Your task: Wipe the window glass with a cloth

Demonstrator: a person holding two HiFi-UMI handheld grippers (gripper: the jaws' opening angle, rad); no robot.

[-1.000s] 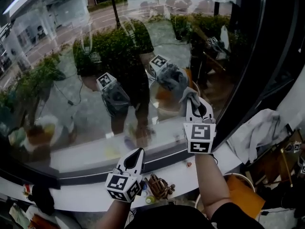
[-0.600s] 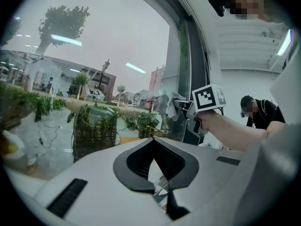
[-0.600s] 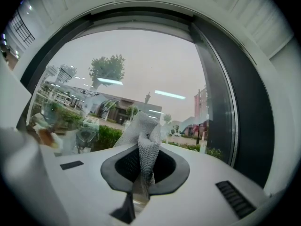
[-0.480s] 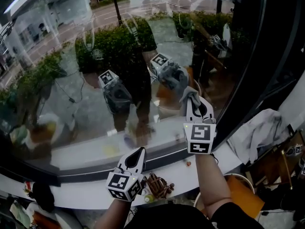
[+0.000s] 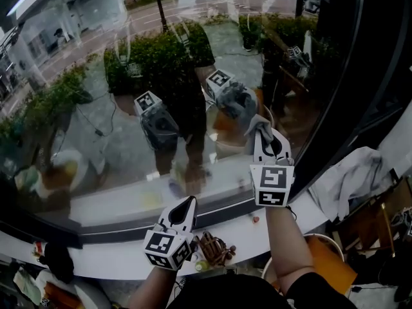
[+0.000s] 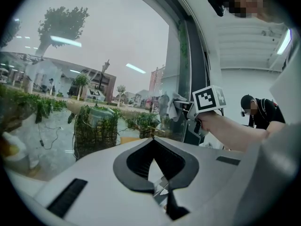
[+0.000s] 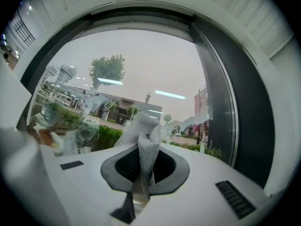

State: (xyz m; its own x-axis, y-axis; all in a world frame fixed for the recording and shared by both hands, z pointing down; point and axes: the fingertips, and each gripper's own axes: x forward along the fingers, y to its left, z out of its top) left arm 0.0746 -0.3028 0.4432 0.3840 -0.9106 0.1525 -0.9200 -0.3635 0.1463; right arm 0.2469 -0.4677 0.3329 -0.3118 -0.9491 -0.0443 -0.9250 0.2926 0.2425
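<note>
The window glass (image 5: 96, 140) fills the upper head view and mirrors the person and both grippers. My right gripper (image 5: 265, 139) is raised to the pane's lower right, shut on a grey mesh cloth (image 5: 257, 128) whose bunched end meets the glass. In the right gripper view the cloth (image 7: 143, 135) stands up out of the right gripper (image 7: 139, 175), close to the glass (image 7: 141, 74). My left gripper (image 5: 187, 205) is held low over the sill, shut and holding nothing, apart from the pane. The left gripper view shows the left gripper (image 6: 157, 185) with the cloth (image 6: 175, 106) beyond it.
A white sill (image 5: 116, 266) runs below the glass, with a brown bundle (image 5: 215, 250) lying on it. A dark window frame (image 5: 351, 89) rises at the right. White fabric (image 5: 351, 179) and an orange object (image 5: 329, 262) lie beyond the frame. A person (image 6: 257, 111) stands at the back.
Almost nothing differs: the view has shifted slightly, and both grippers and the cloth stay where they were.
</note>
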